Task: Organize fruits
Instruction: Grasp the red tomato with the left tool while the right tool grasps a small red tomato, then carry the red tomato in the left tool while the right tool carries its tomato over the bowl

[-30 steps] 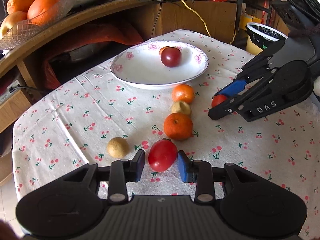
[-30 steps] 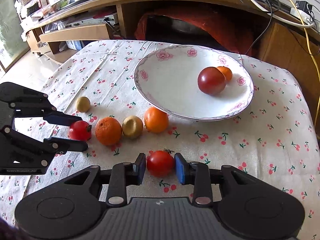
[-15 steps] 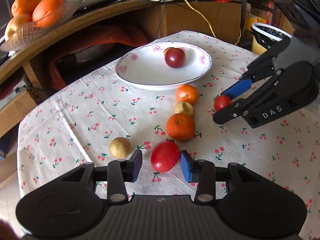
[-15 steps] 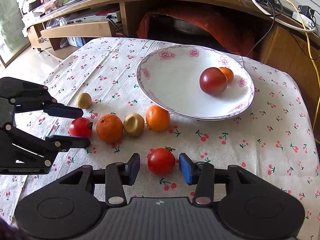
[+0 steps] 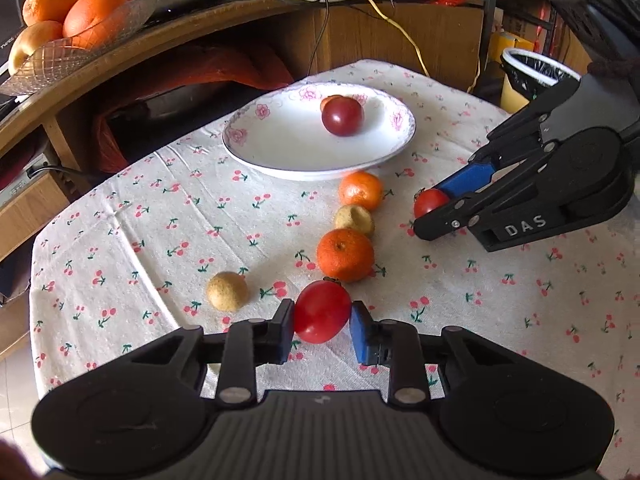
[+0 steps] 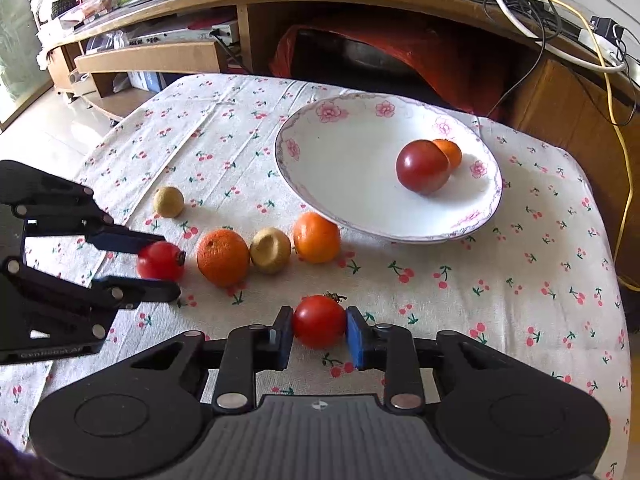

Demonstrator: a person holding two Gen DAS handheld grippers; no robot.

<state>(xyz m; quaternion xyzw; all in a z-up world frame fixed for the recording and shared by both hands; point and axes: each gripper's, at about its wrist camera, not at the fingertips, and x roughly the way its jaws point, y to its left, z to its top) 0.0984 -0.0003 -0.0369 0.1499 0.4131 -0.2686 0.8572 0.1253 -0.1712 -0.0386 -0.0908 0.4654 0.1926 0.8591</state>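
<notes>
My left gripper (image 5: 322,326) is shut on a red tomato (image 5: 322,311), and it also shows in the right wrist view (image 6: 160,261). My right gripper (image 6: 319,330) is shut on a second red tomato (image 6: 319,321), also seen from the left wrist (image 5: 430,202). Both tomatoes sit at tablecloth level. A white floral plate (image 6: 344,184) holds a dark red tomato (image 6: 422,166) and a small orange (image 6: 451,152). Between the grippers lie an orange (image 6: 223,257), a tan fruit (image 6: 271,250) and another orange (image 6: 316,237) in a row.
A lone tan fruit (image 5: 227,291) lies left of the row. The table wears a cherry-print cloth (image 6: 500,280). A wooden shelf (image 5: 160,28) behind carries a glass bowl of oranges (image 5: 68,20) and cables. A lined bin (image 5: 536,70) stands at the right.
Both grippers' jaws have closed in on their tomatoes after opening wider half a second ago. Both views have pulled back slightly from the plate.
</notes>
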